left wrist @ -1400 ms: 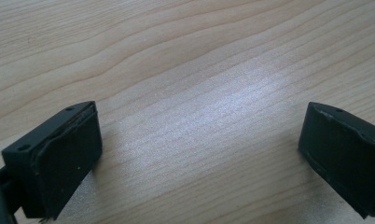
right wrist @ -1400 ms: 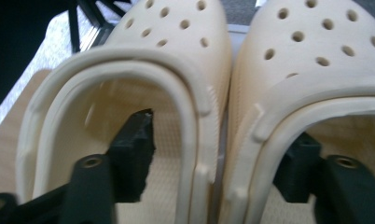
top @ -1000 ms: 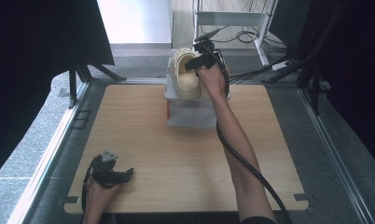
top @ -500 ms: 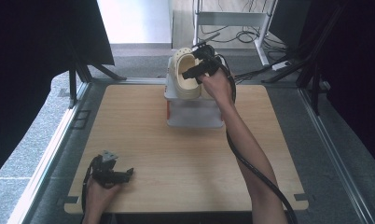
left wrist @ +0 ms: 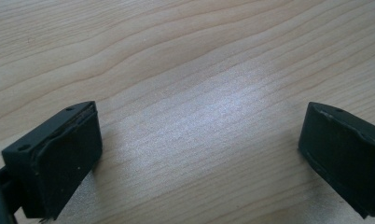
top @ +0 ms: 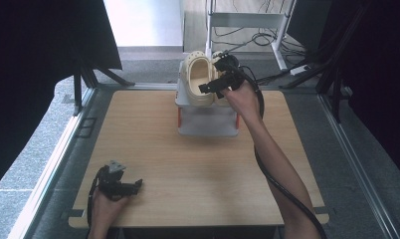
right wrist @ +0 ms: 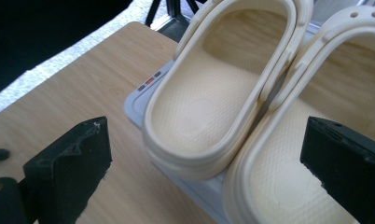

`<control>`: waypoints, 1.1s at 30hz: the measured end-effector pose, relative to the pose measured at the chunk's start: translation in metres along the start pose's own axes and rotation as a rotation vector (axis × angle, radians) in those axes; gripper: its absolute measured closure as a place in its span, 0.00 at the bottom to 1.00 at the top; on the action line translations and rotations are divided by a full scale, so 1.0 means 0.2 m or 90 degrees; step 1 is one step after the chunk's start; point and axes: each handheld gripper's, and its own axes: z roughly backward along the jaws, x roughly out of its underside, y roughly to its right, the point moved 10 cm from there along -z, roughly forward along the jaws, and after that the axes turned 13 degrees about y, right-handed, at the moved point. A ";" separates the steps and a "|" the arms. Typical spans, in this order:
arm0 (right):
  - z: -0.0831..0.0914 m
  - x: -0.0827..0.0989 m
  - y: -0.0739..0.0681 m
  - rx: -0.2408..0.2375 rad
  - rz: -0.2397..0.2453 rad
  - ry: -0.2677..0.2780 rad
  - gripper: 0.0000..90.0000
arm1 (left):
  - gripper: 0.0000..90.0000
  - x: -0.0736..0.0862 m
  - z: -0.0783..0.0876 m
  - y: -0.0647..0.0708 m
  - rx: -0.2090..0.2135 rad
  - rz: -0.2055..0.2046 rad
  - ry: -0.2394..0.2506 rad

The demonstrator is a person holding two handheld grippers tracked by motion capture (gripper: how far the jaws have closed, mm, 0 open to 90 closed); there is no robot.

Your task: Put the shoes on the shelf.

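At the near edge of the wooden table, the left gripper is lying low in the person's hand, its jaws spread wide over bare wood and holding nothing, apparently parked clear of the work. Farther off, the right gripper is hovering at the heels of a pair of cream clogs, which are sitting side by side, touching, on top of a grey box at the table's far edge. Its jaws have just been opening and are standing wide with nothing between them, a release that suggests the clogs are being left there. Compared with a second earlier, the right hand is drawing back from over the clogs toward their right side, while the left is staying where it was.
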 end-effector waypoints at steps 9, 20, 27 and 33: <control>0.15 0.12 -0.01 -0.020 0.044 -0.001 0.01 | 0.00 0.00 0.00 0.00 -0.003 0.000 0.004; 0.36 0.32 0.00 -0.038 0.049 -0.004 0.01 | 0.00 0.00 0.00 0.00 -0.003 -0.004 0.003; 0.50 0.45 0.10 -0.020 0.038 0.015 0.02 | 0.00 0.00 0.00 0.00 -0.007 -0.002 0.002; 0.62 0.57 0.16 -0.013 0.027 0.023 0.01 | 0.00 0.00 0.00 0.00 -0.007 -0.001 0.002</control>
